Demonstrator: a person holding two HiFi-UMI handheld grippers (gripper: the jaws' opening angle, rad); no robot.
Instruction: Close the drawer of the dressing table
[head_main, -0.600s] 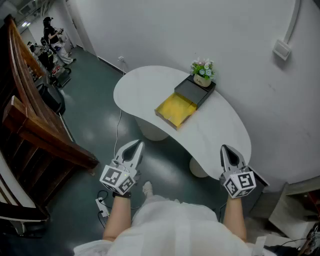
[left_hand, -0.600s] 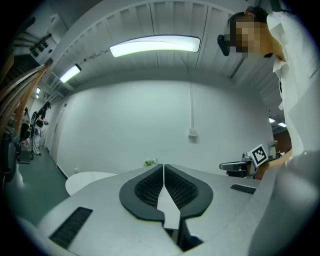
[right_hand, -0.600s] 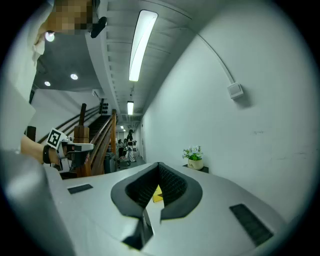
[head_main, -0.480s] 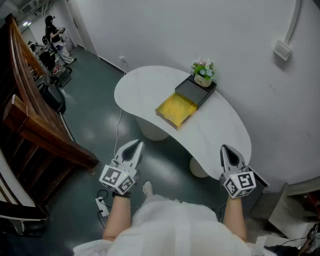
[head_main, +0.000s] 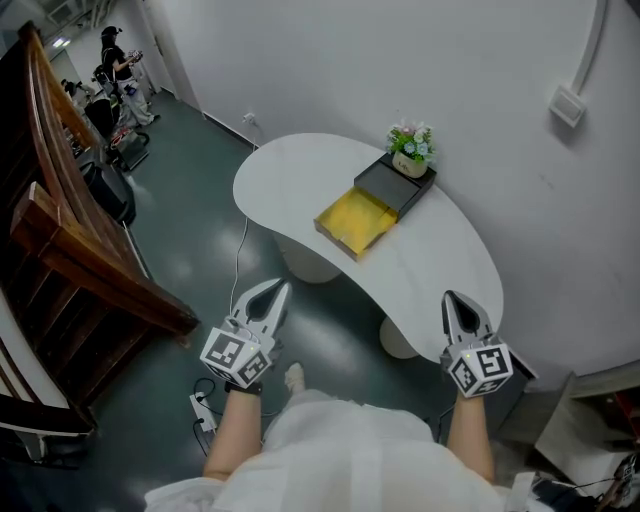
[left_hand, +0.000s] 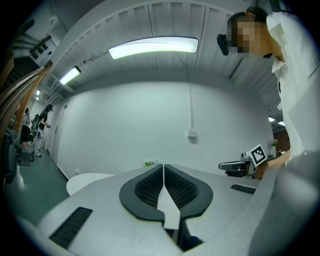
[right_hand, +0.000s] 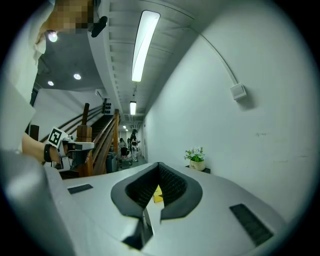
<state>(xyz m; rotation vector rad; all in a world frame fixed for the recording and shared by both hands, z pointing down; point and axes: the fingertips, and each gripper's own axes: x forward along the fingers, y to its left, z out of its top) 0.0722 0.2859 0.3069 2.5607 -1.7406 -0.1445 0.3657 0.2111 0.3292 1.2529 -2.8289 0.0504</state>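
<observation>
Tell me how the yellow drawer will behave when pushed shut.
The drawer looks rigid, so it should slide straight into its dark box. That box may skid on the smooth table; the flowerpot on top could wobble.

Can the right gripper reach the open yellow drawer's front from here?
Probably yes. The right gripper, shut and empty, hangs by the near edge of the table; only bare tabletop lies between it and the yellow drawer. It would have to swing leftward to meet the drawer's front.

head view | dressing table (head_main: 290, 180) shifted slightly right | background person (head_main: 112, 50) likewise
</observation>
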